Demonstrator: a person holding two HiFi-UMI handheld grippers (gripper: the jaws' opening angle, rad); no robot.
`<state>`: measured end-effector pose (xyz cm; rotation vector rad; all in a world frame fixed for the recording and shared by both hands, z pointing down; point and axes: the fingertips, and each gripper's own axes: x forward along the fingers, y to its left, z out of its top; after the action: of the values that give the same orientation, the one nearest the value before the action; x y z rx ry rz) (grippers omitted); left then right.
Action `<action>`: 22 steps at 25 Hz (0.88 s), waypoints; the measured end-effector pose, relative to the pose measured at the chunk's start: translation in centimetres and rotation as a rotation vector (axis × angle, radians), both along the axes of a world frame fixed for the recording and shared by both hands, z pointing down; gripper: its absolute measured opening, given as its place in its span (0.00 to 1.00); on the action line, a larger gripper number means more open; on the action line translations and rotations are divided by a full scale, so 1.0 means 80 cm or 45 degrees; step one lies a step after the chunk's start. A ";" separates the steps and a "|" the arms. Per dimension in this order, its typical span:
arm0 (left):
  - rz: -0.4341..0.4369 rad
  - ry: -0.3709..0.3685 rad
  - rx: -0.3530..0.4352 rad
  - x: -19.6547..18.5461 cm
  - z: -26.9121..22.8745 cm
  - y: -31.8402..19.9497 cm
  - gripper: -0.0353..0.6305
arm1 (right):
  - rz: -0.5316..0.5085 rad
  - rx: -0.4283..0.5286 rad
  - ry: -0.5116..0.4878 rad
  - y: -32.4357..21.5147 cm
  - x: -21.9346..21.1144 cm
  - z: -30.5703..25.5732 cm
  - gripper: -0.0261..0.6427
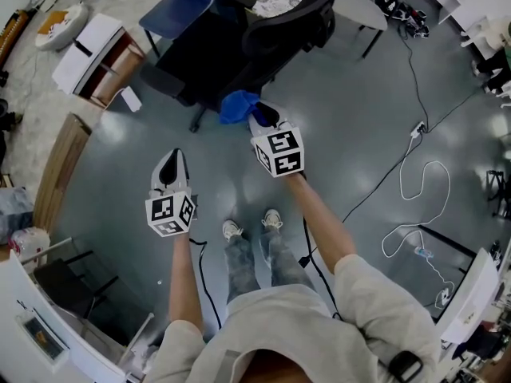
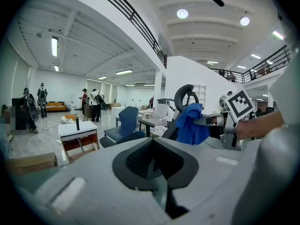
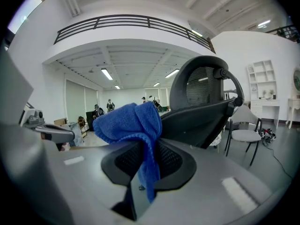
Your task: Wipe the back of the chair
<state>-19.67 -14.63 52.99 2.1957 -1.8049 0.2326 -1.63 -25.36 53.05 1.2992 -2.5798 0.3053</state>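
Observation:
A black office chair [image 1: 275, 18] stands just ahead of me, its mesh back and headrest [image 3: 202, 95] rising to the right in the right gripper view. My right gripper [image 1: 260, 118] is shut on a bunched blue cloth [image 1: 238, 106], held a short way off the chair's back. The cloth [image 3: 132, 125] hangs down between the jaws of that gripper [image 3: 145, 161]. My left gripper [image 1: 170, 162] hovers lower left, away from the chair, shut with nothing in it [image 2: 152, 161]. From the left gripper view the cloth [image 2: 191, 123] shows beside the chair [image 2: 185, 97].
A blue chair [image 1: 180, 10] stands left of the black one, a grey chair [image 1: 359, 10] to its right. A white table [image 1: 94, 50] and a wooden board [image 1: 60, 170] lie at the left. Cables [image 1: 415, 190] run over the floor at right. People stand far off [image 2: 93, 102].

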 end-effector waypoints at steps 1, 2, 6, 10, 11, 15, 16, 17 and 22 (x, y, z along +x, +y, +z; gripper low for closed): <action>0.007 0.001 0.005 0.004 0.001 -0.002 0.06 | 0.005 0.002 0.001 -0.001 0.005 -0.001 0.14; 0.015 0.000 0.011 0.007 0.002 -0.004 0.06 | 0.011 0.003 0.003 -0.002 0.011 -0.002 0.14; 0.041 -0.001 0.018 0.020 0.000 -0.013 0.06 | 0.056 0.008 -0.004 -0.012 0.036 -0.009 0.14; 0.056 0.001 0.017 0.032 0.002 -0.018 0.06 | 0.121 0.007 -0.005 -0.025 0.071 -0.013 0.14; 0.060 0.001 0.018 0.035 0.002 -0.020 0.06 | 0.141 0.004 -0.010 -0.030 0.080 -0.015 0.14; 0.075 0.003 0.022 0.044 0.001 -0.025 0.06 | 0.210 -0.010 -0.017 -0.053 0.113 -0.015 0.14; 0.077 0.003 0.021 0.045 0.001 -0.026 0.06 | 0.226 -0.014 -0.021 -0.059 0.120 -0.014 0.14; 0.078 0.003 0.020 0.045 0.001 -0.027 0.06 | 0.239 -0.018 -0.024 -0.066 0.125 -0.014 0.14; 0.076 -0.002 0.011 0.049 0.002 -0.027 0.06 | 0.290 -0.021 -0.011 -0.098 0.156 -0.016 0.14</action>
<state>-15.73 -16.77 53.19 2.2582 -1.7456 0.2395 10.82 -33.23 51.75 1.5911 -2.4322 0.3717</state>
